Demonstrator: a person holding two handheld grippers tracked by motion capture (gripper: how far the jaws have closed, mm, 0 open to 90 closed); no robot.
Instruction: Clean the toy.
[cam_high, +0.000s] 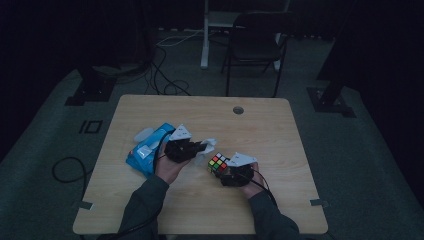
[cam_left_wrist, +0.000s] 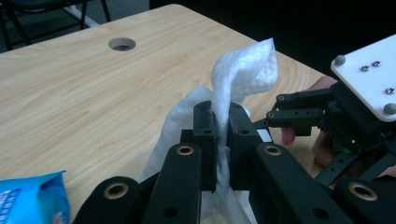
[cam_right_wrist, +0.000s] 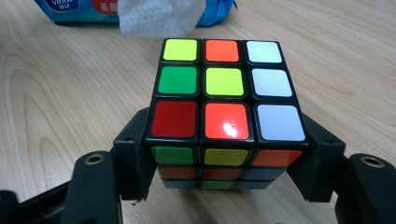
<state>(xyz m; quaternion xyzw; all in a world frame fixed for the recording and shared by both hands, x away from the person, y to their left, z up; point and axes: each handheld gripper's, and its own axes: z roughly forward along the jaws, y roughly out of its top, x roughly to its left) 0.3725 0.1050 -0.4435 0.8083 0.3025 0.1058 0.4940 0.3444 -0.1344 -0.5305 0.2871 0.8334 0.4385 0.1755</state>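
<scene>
Left gripper (cam_left_wrist: 222, 135), jaws closed on a white wipe (cam_left_wrist: 243, 74) standing upright above them; right gripper (cam_right_wrist: 226, 154), jaws clamped on opposite sides of a puzzle cube (cam_right_wrist: 224, 93) above the table (cam_high: 200, 110). The cube lies just right of the wipe, its top face exposed, so the wipe travels rightward

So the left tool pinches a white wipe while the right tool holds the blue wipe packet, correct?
Not quite. The right tool holds a colour cube, as the right gripper view shows; the blue wipe packet lies on the table. The left tool does pinch the white wipe.
</scene>
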